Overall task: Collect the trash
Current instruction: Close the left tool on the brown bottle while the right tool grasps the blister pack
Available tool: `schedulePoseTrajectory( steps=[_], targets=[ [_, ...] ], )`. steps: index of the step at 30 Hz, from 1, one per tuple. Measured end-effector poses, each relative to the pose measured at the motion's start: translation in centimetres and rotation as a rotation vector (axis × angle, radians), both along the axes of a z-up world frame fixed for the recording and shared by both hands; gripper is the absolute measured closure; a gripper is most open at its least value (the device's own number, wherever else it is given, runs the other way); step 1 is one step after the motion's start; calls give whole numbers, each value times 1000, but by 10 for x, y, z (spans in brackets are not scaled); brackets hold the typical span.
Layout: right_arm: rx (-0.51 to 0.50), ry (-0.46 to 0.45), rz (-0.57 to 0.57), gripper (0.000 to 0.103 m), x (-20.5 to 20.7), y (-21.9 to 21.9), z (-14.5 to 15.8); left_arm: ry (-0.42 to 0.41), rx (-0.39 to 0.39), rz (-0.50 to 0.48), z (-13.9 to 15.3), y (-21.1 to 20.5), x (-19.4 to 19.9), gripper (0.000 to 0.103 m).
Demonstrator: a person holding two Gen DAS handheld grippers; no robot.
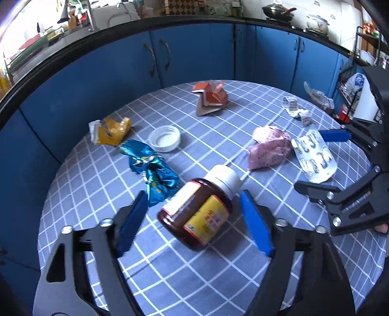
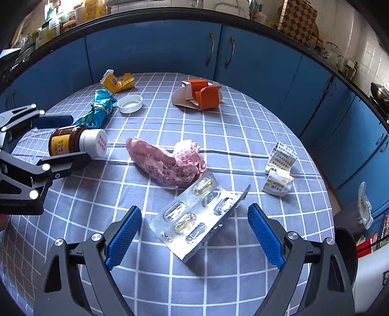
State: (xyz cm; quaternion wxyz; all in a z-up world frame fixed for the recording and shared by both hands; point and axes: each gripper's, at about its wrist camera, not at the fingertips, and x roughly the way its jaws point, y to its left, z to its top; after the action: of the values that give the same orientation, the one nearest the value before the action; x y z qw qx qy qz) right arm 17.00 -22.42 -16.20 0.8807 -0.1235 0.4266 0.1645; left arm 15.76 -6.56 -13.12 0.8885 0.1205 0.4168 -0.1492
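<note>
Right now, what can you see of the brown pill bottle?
The brown pill bottle is amber, translucent-looking, with a ribbed white cap and a yellow-and-white label. It lies on its side on the checked tablecloth, cap on, between the open fingers of the left gripper. The blue foil wrapper lies beside it; contact unclear.

Blue cabinets (image 2: 155, 48), black counter (image 1: 194, 20), perhaps window far left.
</note>
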Motion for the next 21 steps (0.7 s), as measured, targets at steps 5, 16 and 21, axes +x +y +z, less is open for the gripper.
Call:
schedulePoseTrajectory(
  steps=[5,16,21],
  targets=[
    [5,2,-25,16,-4,-10,0,10,-4,-33,-1,-6,-5,42],
    [27,-2,-11,57,-17,-24,3,3,-2,-43,-1,-19,-17,42],
    [-7,-27,14,67,-26,-18,4,0,0,-34,1,-17,-19,42]
  ],
)
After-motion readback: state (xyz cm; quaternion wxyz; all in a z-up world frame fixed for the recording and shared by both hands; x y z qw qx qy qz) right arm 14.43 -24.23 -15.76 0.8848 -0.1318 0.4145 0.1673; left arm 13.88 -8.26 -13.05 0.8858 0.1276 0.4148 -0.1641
